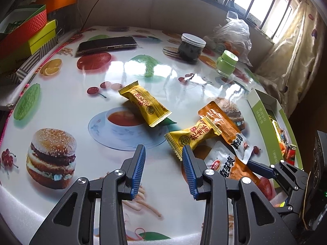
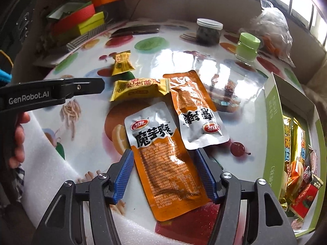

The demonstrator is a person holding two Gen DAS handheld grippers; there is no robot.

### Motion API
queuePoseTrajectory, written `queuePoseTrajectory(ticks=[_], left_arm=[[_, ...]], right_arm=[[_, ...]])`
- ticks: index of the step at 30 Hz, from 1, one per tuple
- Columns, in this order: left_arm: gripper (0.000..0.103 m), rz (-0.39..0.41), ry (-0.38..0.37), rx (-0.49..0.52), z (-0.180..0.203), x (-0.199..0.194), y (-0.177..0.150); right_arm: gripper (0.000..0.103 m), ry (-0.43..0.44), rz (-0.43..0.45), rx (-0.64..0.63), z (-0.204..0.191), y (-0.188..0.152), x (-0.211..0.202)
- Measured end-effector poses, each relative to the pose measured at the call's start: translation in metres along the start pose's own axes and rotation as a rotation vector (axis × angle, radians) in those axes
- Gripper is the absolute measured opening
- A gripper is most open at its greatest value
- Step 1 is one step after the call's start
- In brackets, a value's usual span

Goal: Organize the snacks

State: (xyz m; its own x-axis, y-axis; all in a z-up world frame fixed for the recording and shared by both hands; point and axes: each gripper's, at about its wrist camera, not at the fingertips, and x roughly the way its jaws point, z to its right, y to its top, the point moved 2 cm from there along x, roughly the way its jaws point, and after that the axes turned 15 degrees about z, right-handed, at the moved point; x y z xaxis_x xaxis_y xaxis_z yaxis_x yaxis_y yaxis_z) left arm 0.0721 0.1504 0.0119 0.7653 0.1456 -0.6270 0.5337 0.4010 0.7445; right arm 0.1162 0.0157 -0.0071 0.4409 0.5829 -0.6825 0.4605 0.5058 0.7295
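Left gripper (image 1: 163, 155): jaws apart, empty, above table (image 1: 61, 106).
Right gripper (image 2: 163, 163): jaws spread, straddling orange snack pouch (image 2: 163, 163), pads not pressing.

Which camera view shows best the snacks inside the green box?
The right wrist view: the green box opens toward it, so the packed snacks show clearly. The left wrist view catches only its wall and a thin strip of wrappers at the picture's edge.
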Motion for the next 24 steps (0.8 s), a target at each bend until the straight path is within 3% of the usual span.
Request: queuePoseTrajectory(ticks=[12, 24], left_arm=[[0.039, -0.014, -0.002, 0.039, 0.005, 0.006, 0.002], [0.039, -0.039, -0.080, 0.189, 0.034, 0.026, 0.013]], right_arm=[[0.050, -0.049, 0.032, 0.040, 0.009, -0.003, -0.005], [0.041, -0.111, 0.067, 0.108, 0.026, -0.005, -0.010]])
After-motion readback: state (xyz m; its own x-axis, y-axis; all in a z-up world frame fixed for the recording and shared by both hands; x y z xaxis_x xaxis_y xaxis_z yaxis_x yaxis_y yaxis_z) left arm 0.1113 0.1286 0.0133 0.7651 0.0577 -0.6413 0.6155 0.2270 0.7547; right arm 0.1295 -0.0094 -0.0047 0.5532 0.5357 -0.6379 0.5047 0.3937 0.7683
